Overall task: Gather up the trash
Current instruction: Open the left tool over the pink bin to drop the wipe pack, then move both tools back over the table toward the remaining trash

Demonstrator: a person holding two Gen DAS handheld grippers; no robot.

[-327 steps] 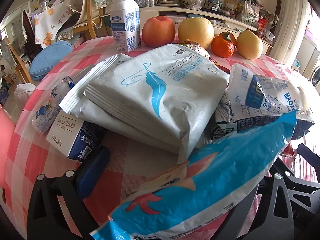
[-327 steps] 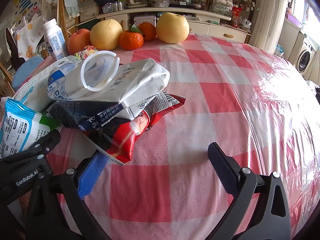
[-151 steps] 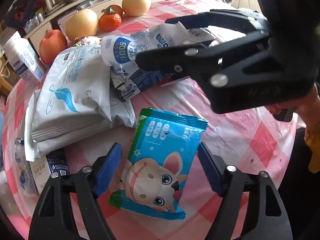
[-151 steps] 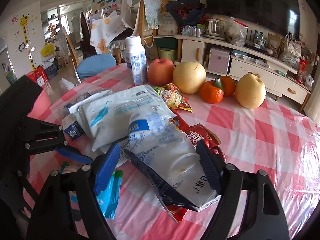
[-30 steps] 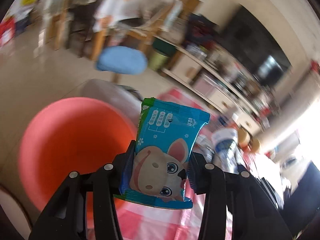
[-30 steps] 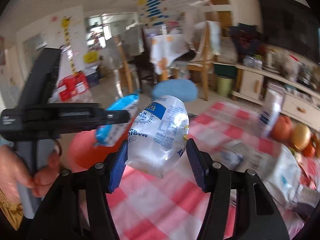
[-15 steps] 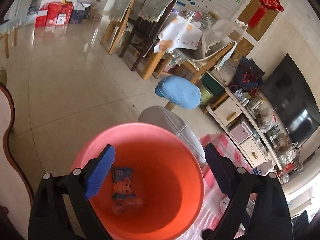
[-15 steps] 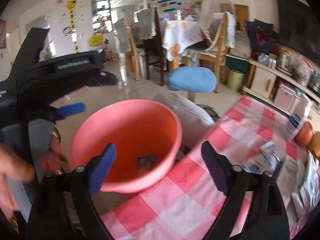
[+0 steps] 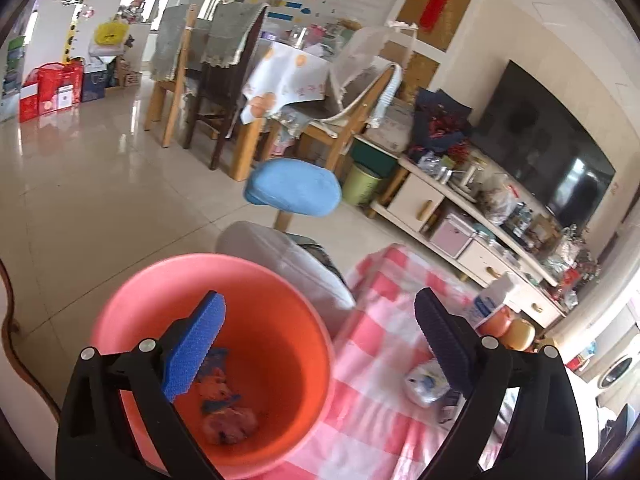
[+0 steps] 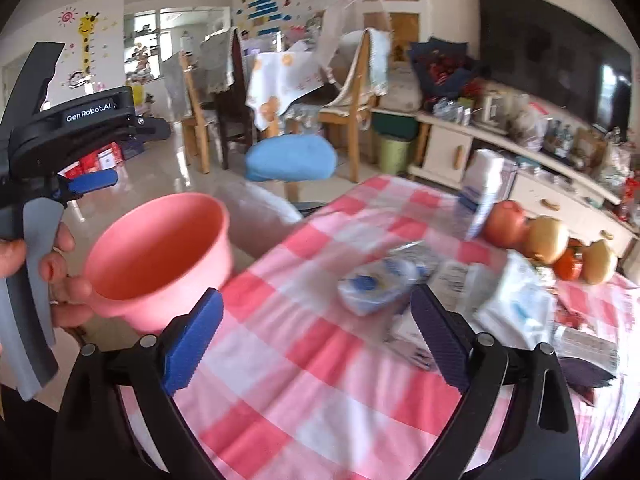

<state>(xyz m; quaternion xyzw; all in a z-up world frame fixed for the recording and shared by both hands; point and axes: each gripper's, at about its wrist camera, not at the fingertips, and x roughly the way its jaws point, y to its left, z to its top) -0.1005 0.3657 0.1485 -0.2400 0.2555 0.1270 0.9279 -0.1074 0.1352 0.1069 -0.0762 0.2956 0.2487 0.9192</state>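
The left gripper (image 9: 318, 332) hangs over a pink basin (image 9: 304, 320) that sits just beside the edge of the bench (image 9: 384, 408), which is covered in a red-and-white checked cloth. Its jaws have just been opening and now stand wide apart with nothing between them. Down in the basin lie the dropped wrappers (image 9: 224, 404): a blue-and-orange packet and a crumpled, pinkish one at the bottom, partly hidden behind the blue pad of the left finger.

The right gripper (image 10: 316, 334) points across the bench from a spot beside the basin (image 10: 160, 256). Its jaws have also just been opening and are released, empty, with only the checked cloth showing between the pads. In this view the left gripper's black body sits at the far left, held by a person's hand (image 10: 60, 276) around a grey handle, close to the basin's rim.

More trash remains on the bench: a blurred white-and-blue packet (image 10: 380, 286) lies just beyond the right gripper's fingertips, with a heap of white and blue bags (image 10: 520, 304) to its right. A white bottle (image 10: 484, 192) stands behind them, next to a row of fruit (image 10: 548, 240) near the far edge. Beyond the bench are a blue stool (image 9: 294, 188), wooden chairs (image 9: 200, 80), a low white cabinet (image 9: 460, 220) and a dark television (image 9: 544, 144).
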